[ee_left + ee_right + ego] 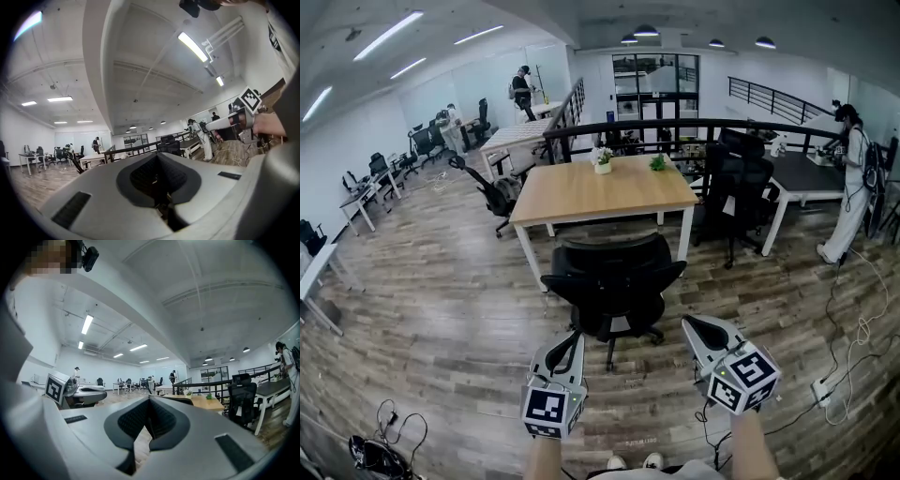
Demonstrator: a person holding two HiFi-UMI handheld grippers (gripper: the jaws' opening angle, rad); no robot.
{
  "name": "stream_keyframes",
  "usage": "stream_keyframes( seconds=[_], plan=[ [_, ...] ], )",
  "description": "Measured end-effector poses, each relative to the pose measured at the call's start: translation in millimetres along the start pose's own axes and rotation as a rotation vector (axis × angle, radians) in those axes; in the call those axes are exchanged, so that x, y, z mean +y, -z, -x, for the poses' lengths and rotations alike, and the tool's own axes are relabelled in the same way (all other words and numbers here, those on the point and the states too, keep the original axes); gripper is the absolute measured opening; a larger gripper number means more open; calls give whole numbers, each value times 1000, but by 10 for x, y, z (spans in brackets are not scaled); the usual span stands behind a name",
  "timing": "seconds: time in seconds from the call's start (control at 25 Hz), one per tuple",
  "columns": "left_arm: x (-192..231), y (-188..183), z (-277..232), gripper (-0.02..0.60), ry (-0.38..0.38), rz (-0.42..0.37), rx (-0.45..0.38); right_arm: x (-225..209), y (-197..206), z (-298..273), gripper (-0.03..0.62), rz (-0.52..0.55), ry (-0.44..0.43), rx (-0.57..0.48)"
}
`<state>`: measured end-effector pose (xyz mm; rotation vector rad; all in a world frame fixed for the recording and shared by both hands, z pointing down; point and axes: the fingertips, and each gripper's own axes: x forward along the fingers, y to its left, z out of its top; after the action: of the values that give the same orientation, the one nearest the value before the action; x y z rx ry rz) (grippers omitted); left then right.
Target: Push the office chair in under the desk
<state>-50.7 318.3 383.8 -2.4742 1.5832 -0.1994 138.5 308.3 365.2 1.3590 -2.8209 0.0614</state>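
A black office chair (614,281) stands in front of the wooden desk (600,192), pulled out from it, with its backrest toward me. My left gripper (570,337) hovers just behind the chair's left side and is shut and empty. My right gripper (694,325) is at the chair's right, apart from it, also shut with nothing between its jaws. In the left gripper view the closed left gripper (157,155) points level across the room. The right gripper view shows the closed right gripper (149,400) aimed toward the desk (208,402).
Two small potted plants (602,159) sit at the desk's far edge. A second black chair (736,183) and a white table (806,178) stand to the right, where a person (848,187) works. Cables (853,347) and a power strip (821,392) lie on the floor at right. A tipped chair (492,192) is at left.
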Motion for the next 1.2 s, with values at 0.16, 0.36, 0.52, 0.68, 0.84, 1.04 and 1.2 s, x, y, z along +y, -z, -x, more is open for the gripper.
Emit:
stream_keyframes(
  seconds=[0.16,0.36,0.52,0.68,0.84,1.04,1.2],
  plan=[
    [-68,66,2,9,-16,10,18,-66,46,30,0,-4,-12,-10],
    [-133,186,-103,9,-24,33,42,-169,182,6,3,-6,-38,18],
    [-59,193,-279,9,-21,34,42,-288,220,-143,5,34,-32,42],
    [120,302,-534,9,-26,36,42,-448,297,-417,5,46,-26,64],
    [385,454,-865,9,-38,39,47,-687,356,-759,5,46,-14,68],
    [779,531,-1392,9,-45,19,42,-1080,313,-1264,5,42,17,54],
    [1038,665,-1758,9,-48,21,58,-1323,322,-1640,5,42,32,60]
  ],
)
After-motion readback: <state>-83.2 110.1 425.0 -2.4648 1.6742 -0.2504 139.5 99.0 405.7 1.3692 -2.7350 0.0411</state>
